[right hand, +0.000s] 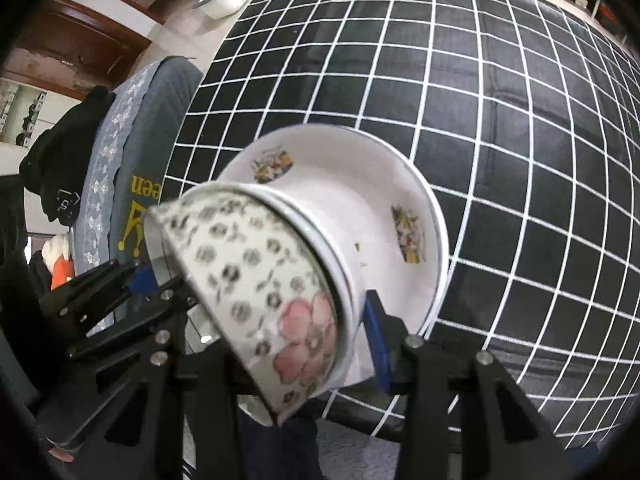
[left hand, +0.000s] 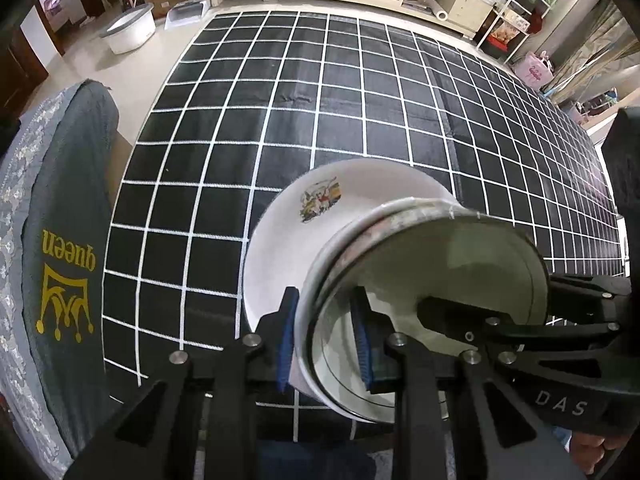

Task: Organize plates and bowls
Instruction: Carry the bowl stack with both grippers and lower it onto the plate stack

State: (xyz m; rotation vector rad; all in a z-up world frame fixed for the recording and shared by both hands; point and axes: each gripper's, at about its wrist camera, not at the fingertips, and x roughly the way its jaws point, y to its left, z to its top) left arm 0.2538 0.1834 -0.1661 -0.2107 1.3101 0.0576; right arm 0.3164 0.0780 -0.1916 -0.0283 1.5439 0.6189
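A white plate point(left hand: 280, 248) with small colour pictures lies on the black grid cloth near the table's front edge; it also shows in the right wrist view point(right hand: 360, 184). My left gripper point(left hand: 326, 340) is shut on the rim of a stack of bowls point(left hand: 440, 280), tilted on its side over the plate. The outer bowl point(right hand: 256, 280) has a grey dot pattern and a pink flower. My right gripper point(right hand: 280, 340) straddles the stack; its right blue pad point(right hand: 376, 340) stands slightly off the rim. The right gripper's fingers point(left hand: 520, 320) reach into the bowl from the right.
The black cloth with white grid point(left hand: 360, 120) covers the table. A grey chair back with "queen" print point(left hand: 68, 240) stands at the left edge. A white basin point(left hand: 128, 30) sits on the floor beyond. Shelves and furniture line the far wall.
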